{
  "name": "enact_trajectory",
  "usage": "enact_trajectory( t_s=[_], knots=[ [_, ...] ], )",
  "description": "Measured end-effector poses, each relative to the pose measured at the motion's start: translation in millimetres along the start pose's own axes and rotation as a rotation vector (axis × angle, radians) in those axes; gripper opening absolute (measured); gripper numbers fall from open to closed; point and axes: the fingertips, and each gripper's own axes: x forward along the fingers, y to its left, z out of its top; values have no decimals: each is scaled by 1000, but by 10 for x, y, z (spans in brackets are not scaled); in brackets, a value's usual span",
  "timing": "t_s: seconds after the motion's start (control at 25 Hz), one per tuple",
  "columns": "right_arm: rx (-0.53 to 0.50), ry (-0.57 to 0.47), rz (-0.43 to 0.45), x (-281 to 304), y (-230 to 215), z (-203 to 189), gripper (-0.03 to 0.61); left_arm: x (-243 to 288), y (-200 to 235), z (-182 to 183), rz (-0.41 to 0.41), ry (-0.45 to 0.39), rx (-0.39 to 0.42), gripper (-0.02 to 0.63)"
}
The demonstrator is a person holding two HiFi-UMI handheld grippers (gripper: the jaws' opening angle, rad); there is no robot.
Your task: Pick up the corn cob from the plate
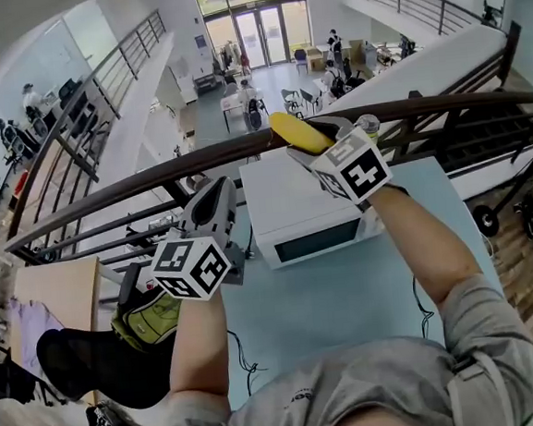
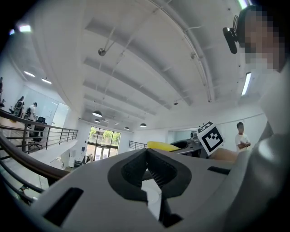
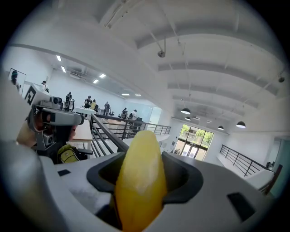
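The corn cob [image 1: 298, 132] is smooth and yellow, and it is held up in the air above the white microwave. My right gripper [image 1: 321, 145] is shut on it, and the cob sticks out past the jaws toward the upper left. In the right gripper view the cob [image 3: 139, 181] fills the gap between the jaws of my right gripper [image 3: 140, 156]. My left gripper [image 1: 214, 201] is raised at the left, shut, with nothing in it. Seen from the left gripper view, the jaws of my left gripper [image 2: 146, 152] meet, and the cob [image 2: 162, 146] shows beyond them. No plate is in view.
A white microwave [image 1: 308, 215] stands on the light blue table [image 1: 348, 293] below both grippers. A dark handrail [image 1: 152, 178] runs across behind it, with an open hall far below. A green and black bag [image 1: 151, 320] lies at the left.
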Motion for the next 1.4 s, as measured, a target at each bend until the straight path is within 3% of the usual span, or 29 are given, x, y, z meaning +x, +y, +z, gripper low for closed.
enact_trajectory(
  t_s=[0.48,0.72,1.0,1.4],
  knots=[
    [-32,-74,-64,-732,687,636,259,-946,-227,344,-74,19,45,18],
    [-48,-122,-72,-1256,823,806,259,-1285,-545,537,-62,15,87,18],
    [-72,-173,-43,-2107,700,532,259,-1414,-1326,406,-13,5,97,18],
    [-80,-153,43,-3391,275,-324,259,-1398,-2882,-121,60,21,65,18]
  ],
)
